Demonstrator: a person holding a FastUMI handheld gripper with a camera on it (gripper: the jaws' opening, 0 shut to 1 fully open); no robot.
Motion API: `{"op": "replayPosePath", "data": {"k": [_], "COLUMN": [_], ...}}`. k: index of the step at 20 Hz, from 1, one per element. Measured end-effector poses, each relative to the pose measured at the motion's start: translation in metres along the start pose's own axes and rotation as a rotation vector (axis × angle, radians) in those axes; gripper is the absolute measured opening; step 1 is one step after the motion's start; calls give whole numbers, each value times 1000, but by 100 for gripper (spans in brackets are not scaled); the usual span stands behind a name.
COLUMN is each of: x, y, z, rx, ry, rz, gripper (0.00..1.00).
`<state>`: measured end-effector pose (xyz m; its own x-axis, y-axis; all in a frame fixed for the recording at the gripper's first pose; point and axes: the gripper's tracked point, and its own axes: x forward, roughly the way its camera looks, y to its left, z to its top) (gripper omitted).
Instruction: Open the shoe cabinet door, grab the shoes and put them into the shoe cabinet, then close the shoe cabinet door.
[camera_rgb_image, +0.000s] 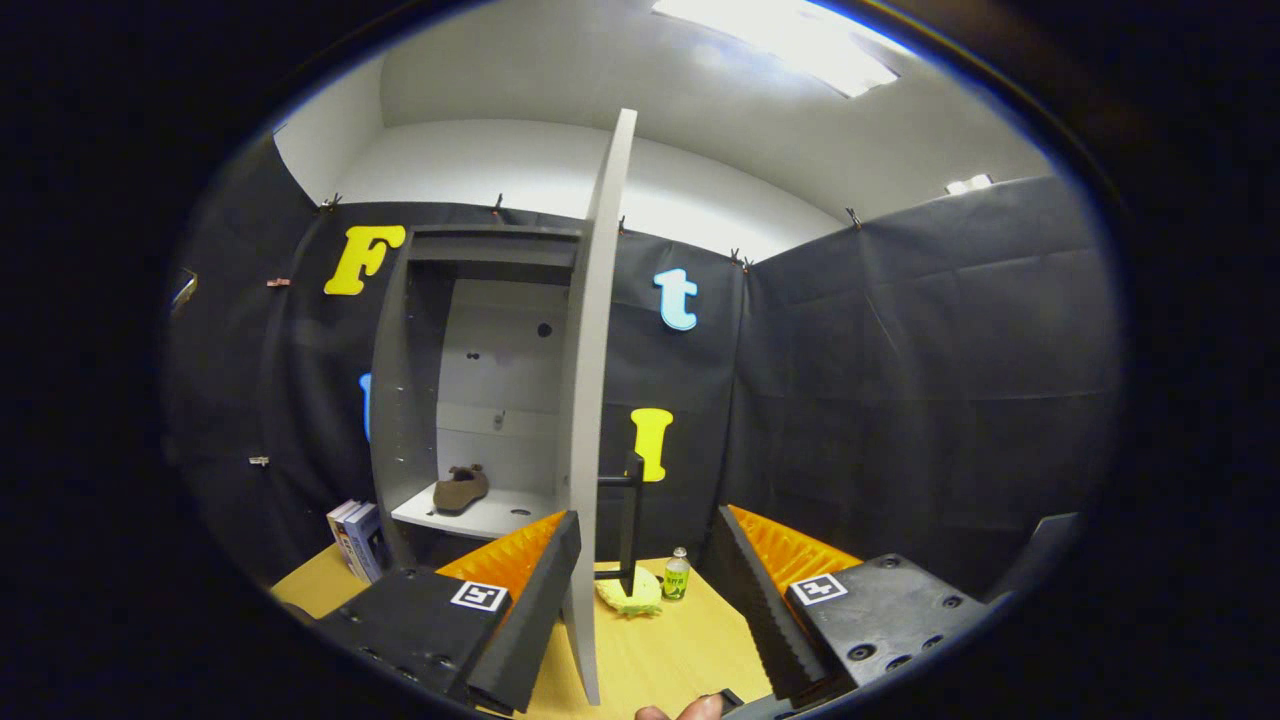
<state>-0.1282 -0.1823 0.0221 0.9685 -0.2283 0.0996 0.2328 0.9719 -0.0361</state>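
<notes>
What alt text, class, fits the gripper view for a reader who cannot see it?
The open gripper has the edge of the open shoe cabinet door between its fingers, nearer one finger. A brown shoe lies on the cabinet shelf beyond.

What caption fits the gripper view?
Open gripper straddles the cabinet door; a shoe sits inside on the shelf.
</notes>
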Motion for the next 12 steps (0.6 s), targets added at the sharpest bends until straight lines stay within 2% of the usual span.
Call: {"op": "replayPosePath", "data": {"k": [2,6,10,12], "x": [-7,-20,-11,-1], "y": [30,110,172,195], "z": [-3,-30,-95,-134], "rx": [15,118,110,115], "ry": [17,99,251,338], "rz": [67,232,360,393], "gripper": [92,95,97,97]}}
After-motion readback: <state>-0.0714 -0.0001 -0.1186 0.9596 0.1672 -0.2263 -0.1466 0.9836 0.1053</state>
